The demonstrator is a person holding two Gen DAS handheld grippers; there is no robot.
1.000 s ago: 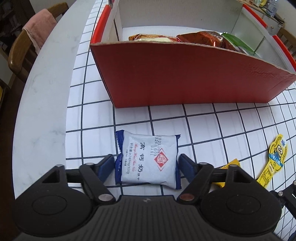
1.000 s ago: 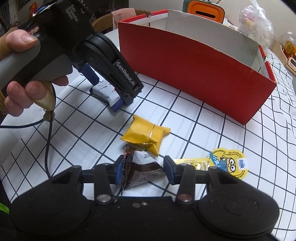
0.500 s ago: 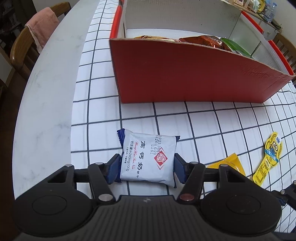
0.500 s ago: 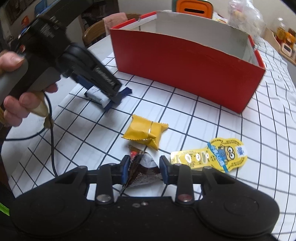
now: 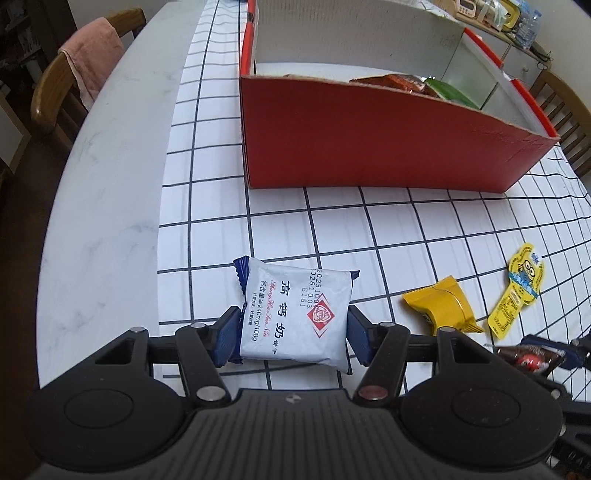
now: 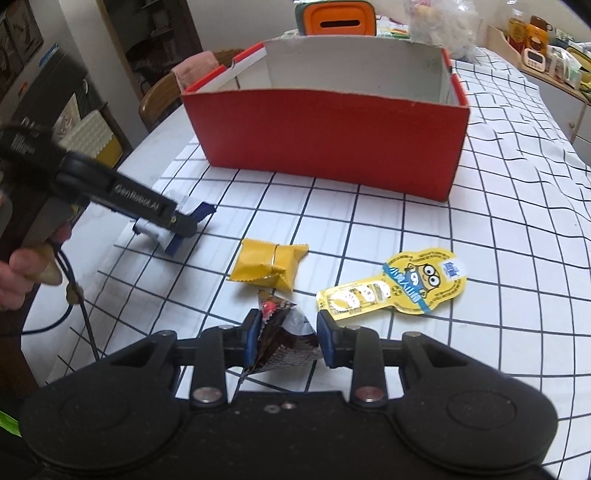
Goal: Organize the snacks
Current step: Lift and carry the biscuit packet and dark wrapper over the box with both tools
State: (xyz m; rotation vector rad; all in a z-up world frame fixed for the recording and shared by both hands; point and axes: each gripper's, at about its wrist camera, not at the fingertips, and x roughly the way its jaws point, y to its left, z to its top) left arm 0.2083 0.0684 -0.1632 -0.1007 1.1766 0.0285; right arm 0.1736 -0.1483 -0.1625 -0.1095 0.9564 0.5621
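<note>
My left gripper [image 5: 293,338] is shut on a white and blue snack packet [image 5: 295,314], held just above the checked tablecloth. My right gripper [image 6: 286,338] is shut on a brown chocolate wrapper [image 6: 282,336], also lifted a little. A yellow wrapped snack [image 6: 267,264] and a yellow Minions packet [image 6: 391,286] lie on the cloth in front of the right gripper. The red cardboard box [image 6: 325,138] stands beyond; in the left wrist view the box [image 5: 369,147] holds orange and green packets [image 5: 410,83].
The left gripper and hand show at the left of the right wrist view [image 6: 122,195]. A wooden chair with a pink towel [image 5: 85,70] stands past the table's left edge. An orange container [image 6: 336,18] and jars sit behind the box.
Both grippers closed on their packets and lifted them slightly. The left gripper drew back and left from the box; the right view swung to face the box squarely.
</note>
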